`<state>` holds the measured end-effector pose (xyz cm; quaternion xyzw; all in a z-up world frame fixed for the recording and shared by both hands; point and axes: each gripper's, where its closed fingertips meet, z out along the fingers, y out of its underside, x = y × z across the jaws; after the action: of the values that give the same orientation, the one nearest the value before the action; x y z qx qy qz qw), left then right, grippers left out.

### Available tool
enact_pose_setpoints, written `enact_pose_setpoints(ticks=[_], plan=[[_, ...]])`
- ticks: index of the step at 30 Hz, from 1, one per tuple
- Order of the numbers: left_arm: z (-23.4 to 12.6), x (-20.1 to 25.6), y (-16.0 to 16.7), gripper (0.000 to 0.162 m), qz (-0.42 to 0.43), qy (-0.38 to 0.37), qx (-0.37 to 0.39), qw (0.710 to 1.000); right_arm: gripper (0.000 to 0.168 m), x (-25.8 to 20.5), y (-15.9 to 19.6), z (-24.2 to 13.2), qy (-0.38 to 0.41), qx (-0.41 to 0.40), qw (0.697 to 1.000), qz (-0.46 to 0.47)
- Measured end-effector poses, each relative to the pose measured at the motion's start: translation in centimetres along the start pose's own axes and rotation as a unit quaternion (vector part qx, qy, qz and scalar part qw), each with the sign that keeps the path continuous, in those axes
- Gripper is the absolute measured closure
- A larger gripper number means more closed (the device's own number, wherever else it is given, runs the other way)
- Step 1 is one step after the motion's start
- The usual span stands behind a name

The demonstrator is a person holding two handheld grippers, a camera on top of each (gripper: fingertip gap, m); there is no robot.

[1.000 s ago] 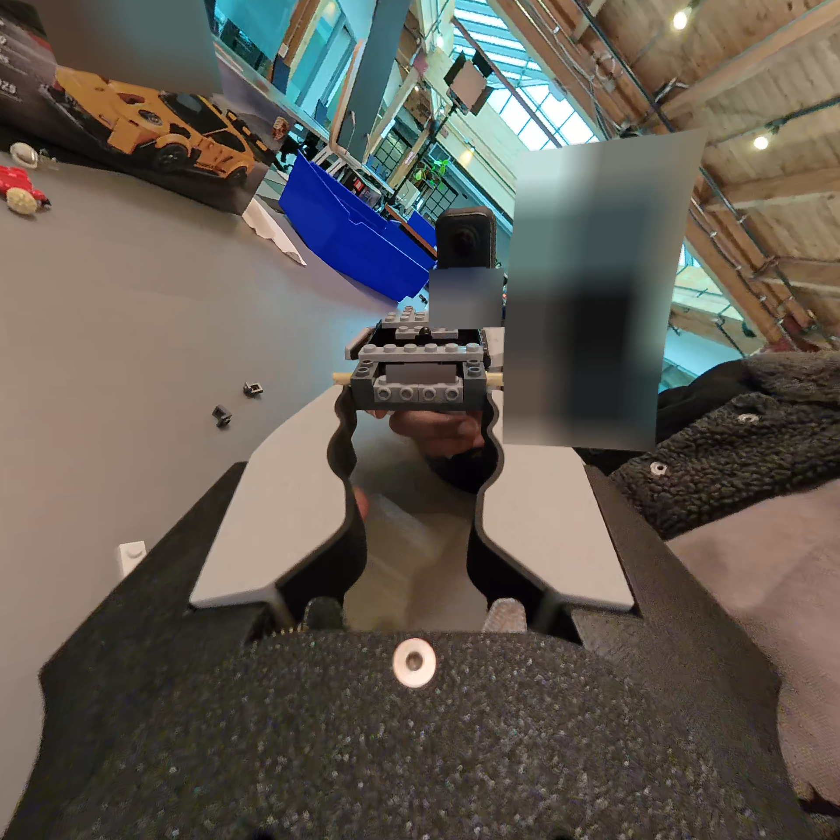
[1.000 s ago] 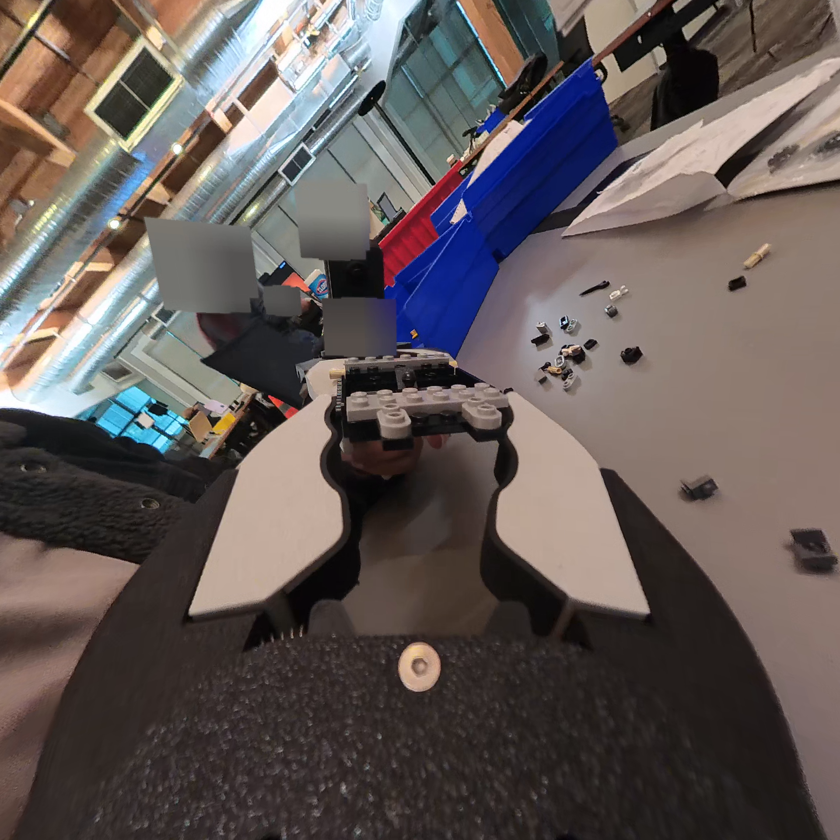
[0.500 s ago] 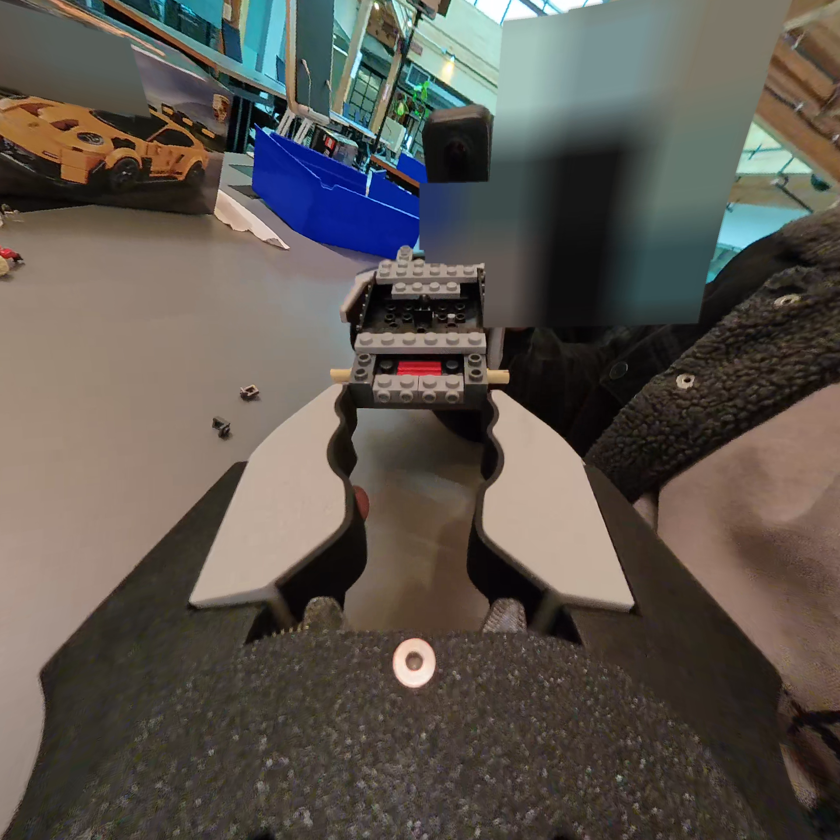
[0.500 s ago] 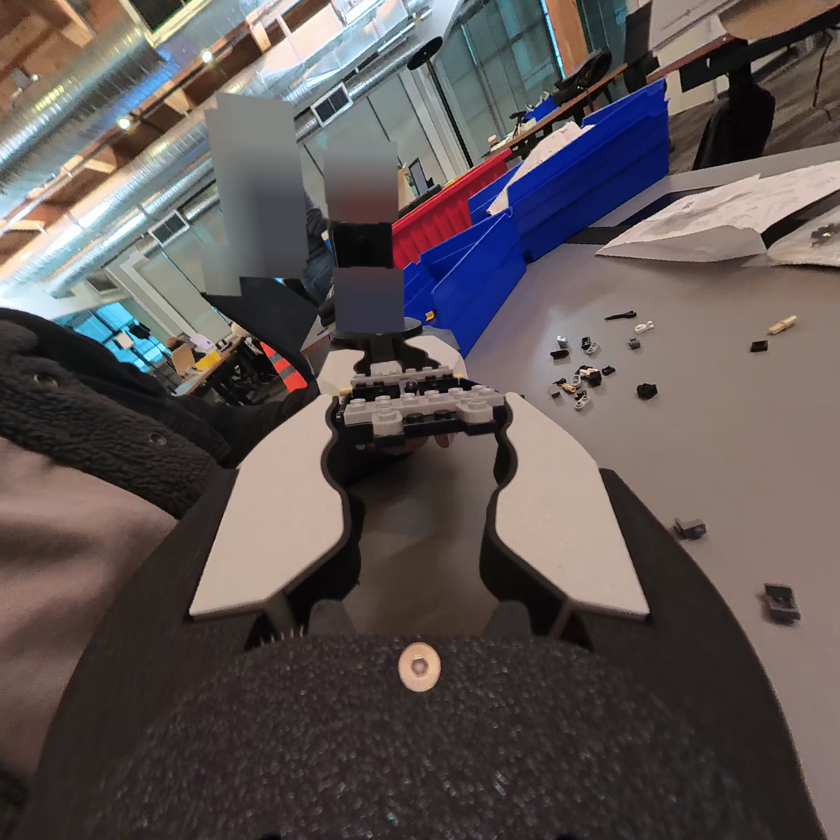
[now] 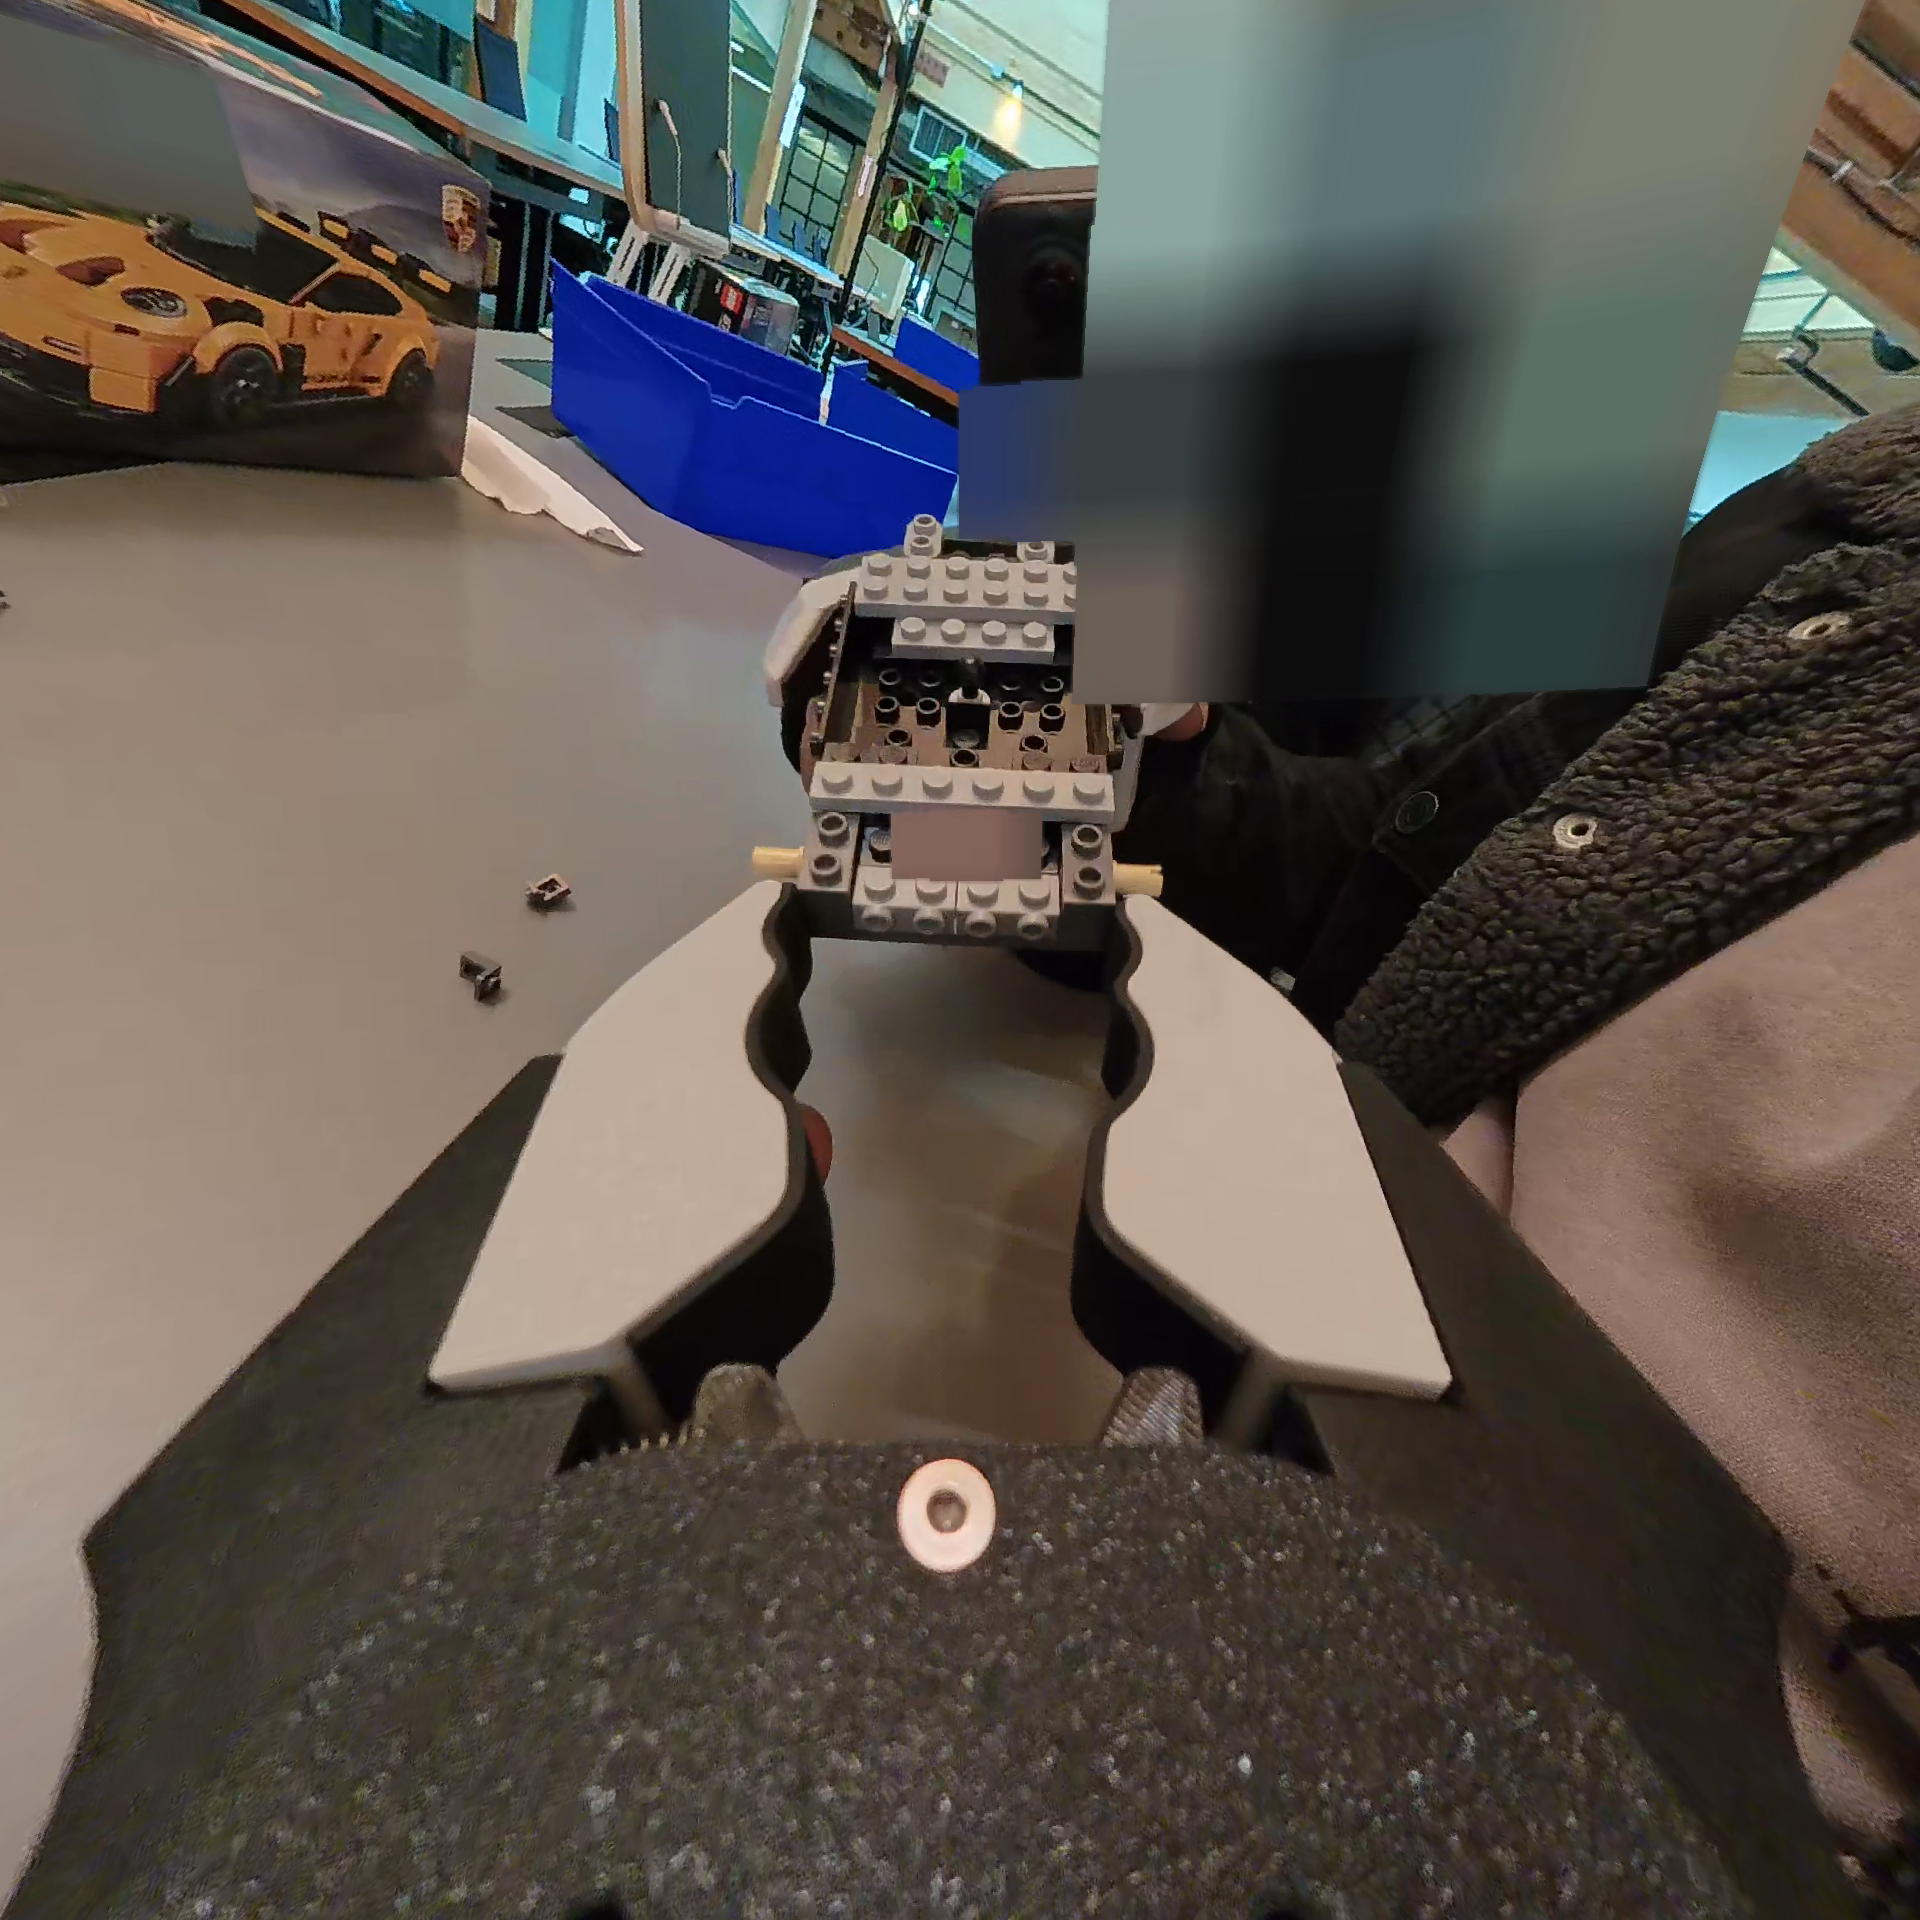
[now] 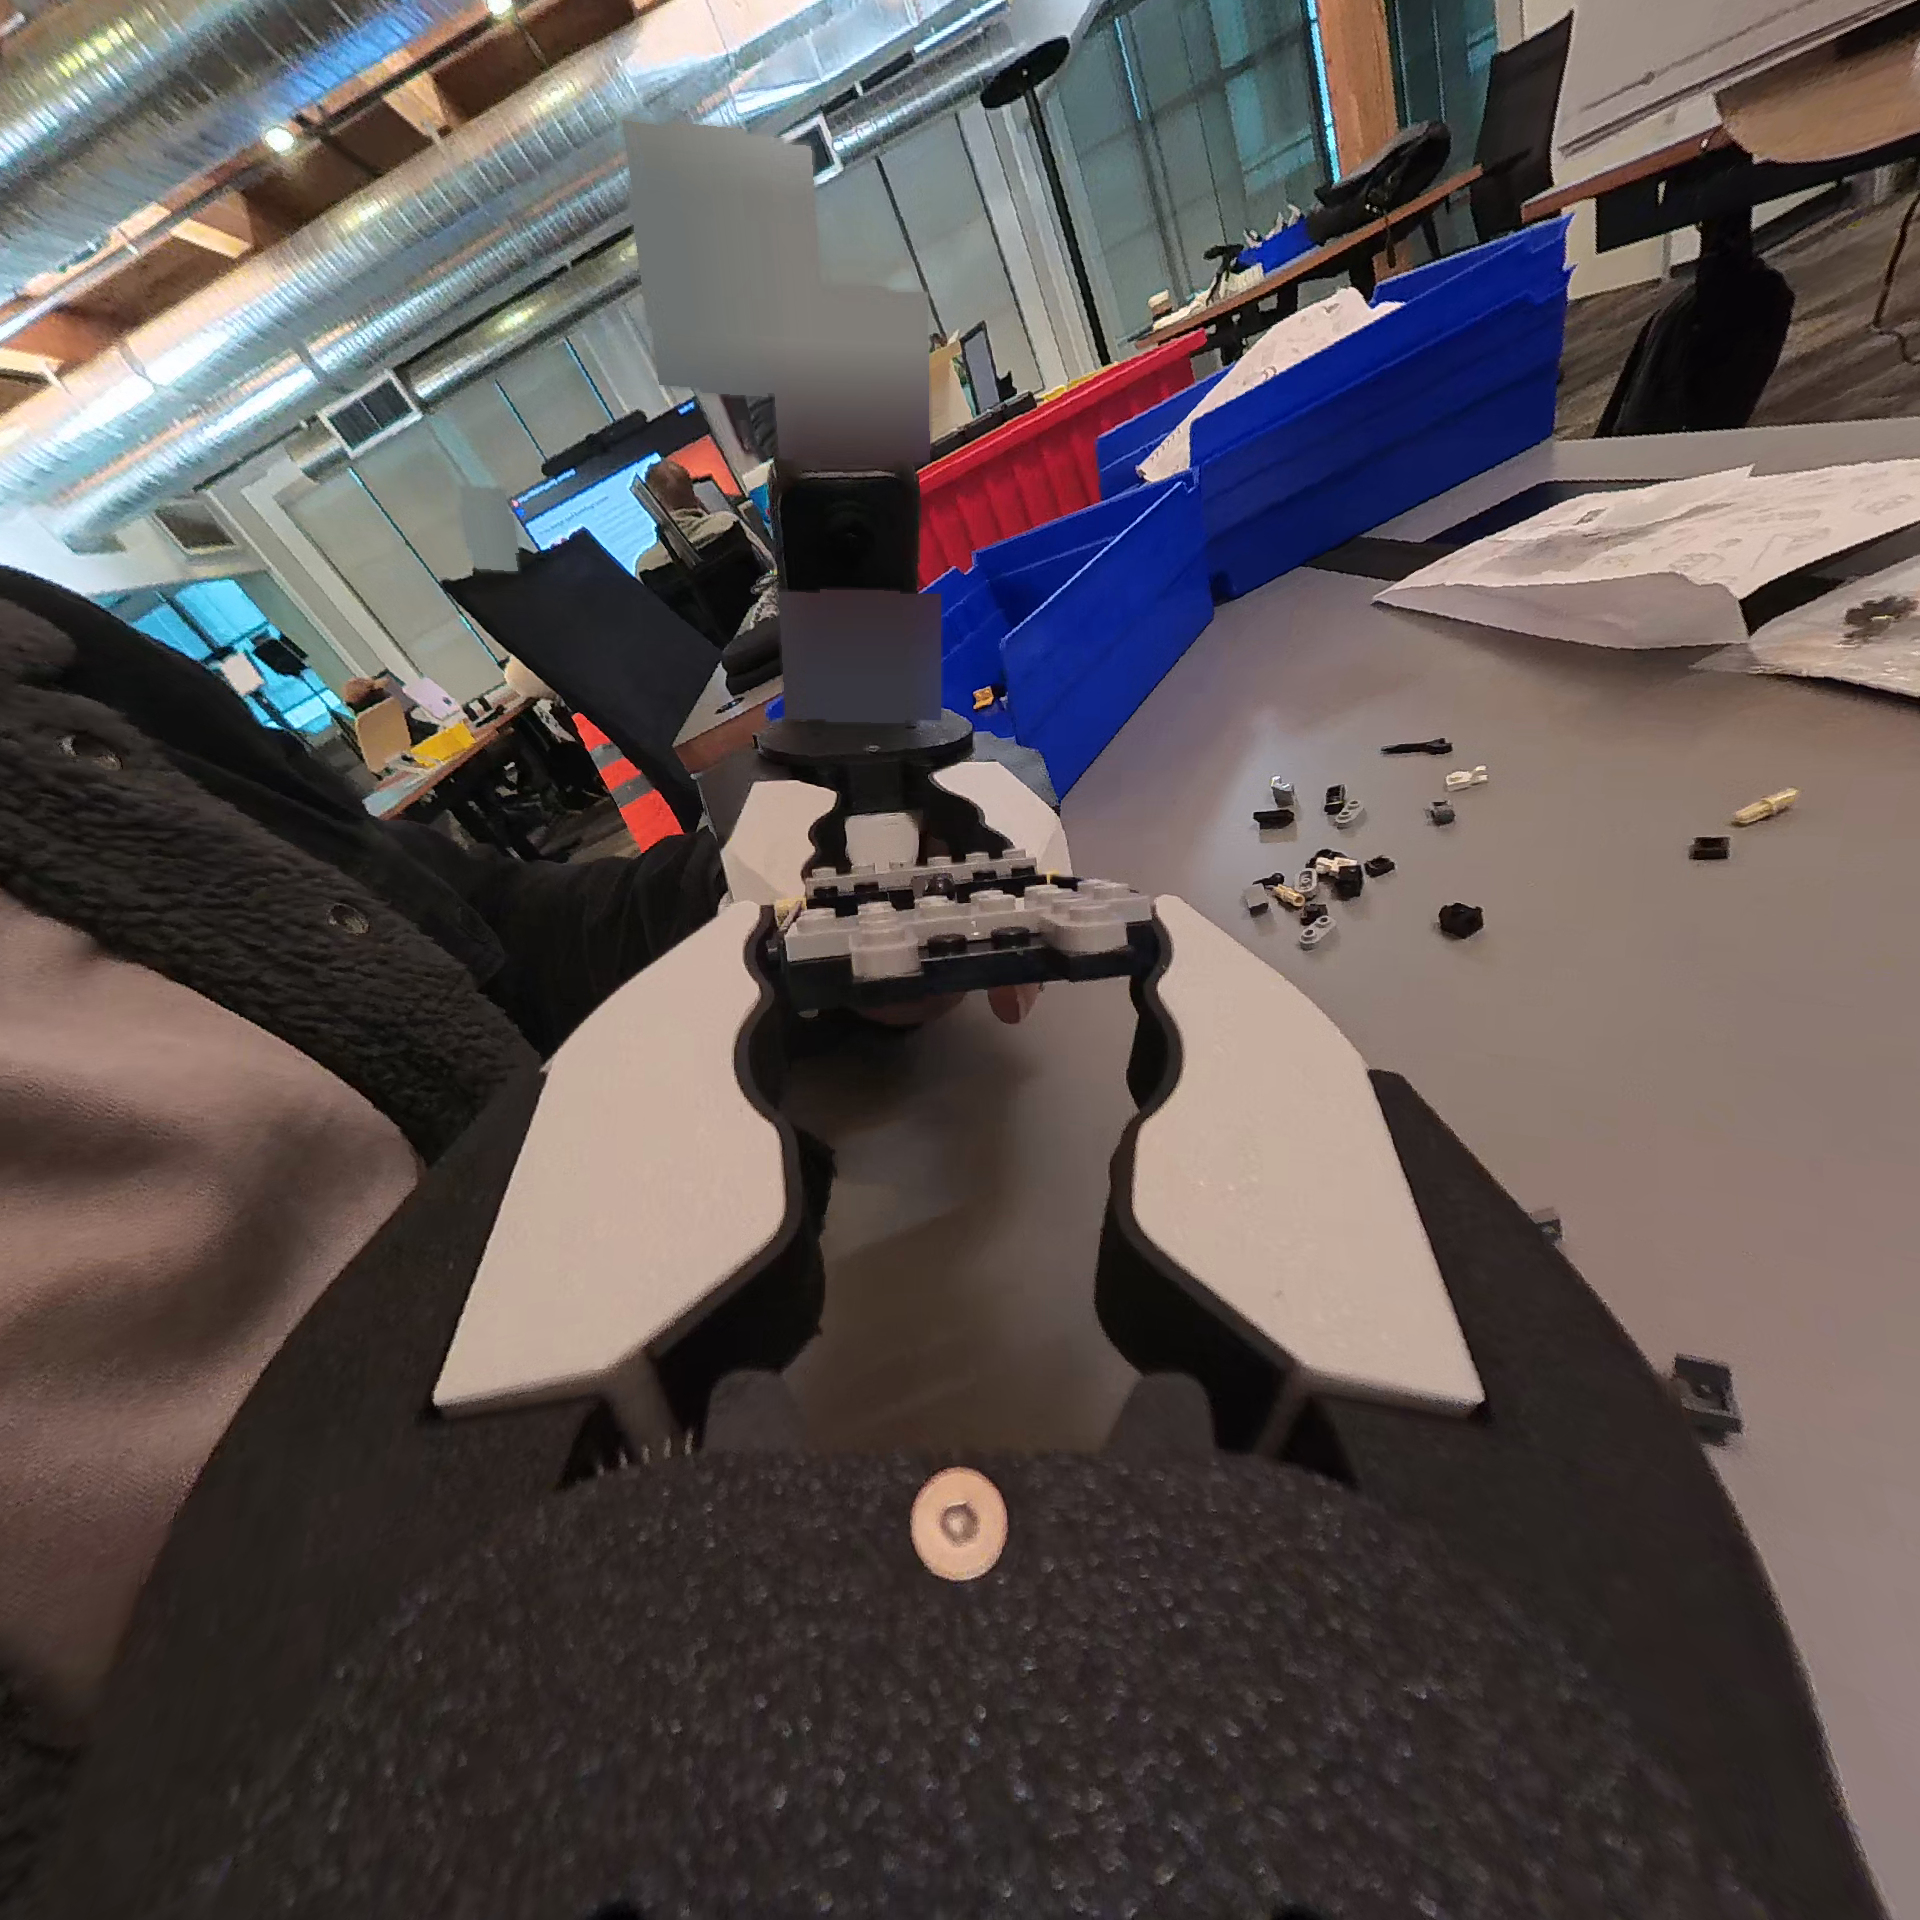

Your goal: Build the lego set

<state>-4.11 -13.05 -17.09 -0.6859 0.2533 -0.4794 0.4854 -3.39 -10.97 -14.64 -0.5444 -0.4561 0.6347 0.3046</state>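
While its far end sits behind blur, grey lego chassis (image 5: 951, 800) clamped between left gripper (image 5: 951, 914) and right gripper (image 6: 951, 951).

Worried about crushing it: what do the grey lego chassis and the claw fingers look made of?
The lego chassis looks like hard moulded plastic: crisp studs with a slight sheen. The left claw fingers look like matte grey plates over black wavy inner edges, possibly rubbery; that cannot be confirmed.
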Motion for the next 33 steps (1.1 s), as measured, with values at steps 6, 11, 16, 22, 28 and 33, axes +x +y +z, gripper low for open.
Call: enact_pose_setpoints(ticks=[6,11,16,22,28,33], plan=[[-0.1,0.0,-0.2,0.108,0.014,-0.008,0.000,1.000,0.104,0.0,0.2,-0.1,-0.004,-0.005,1.000,-0.006],[-0.2,-0.3,-0.3,0.108,0.014,-0.014,-0.002,1.000,0.104,0.2,0.3,0.0,-0.003,-0.005,1.000,0.003],[-0.5,-0.7,-0.6,0.108,0.063,-0.049,-0.004,0.997,0.105,0.7,0.4,-0.2,0.001,-0.010,1.000,0.004],[-1.1,-1.6,-1.0,0.108,0.149,-0.123,-0.024,0.981,0.109,1.8,0.4,-1.1,0.024,-0.017,1.000,-0.004],[-1.5,-3.2,-0.4,0.108,0.233,-0.221,-0.091,0.942,0.111,3.8,0.8,-1.9,0.078,-0.032,0.996,-0.022],[-1.7,-3.8,-0.1,0.108,0.240,-0.259,-0.124,0.928,0.115,4.7,1.9,-1.6,0.095,-0.054,0.994,-0.009]])
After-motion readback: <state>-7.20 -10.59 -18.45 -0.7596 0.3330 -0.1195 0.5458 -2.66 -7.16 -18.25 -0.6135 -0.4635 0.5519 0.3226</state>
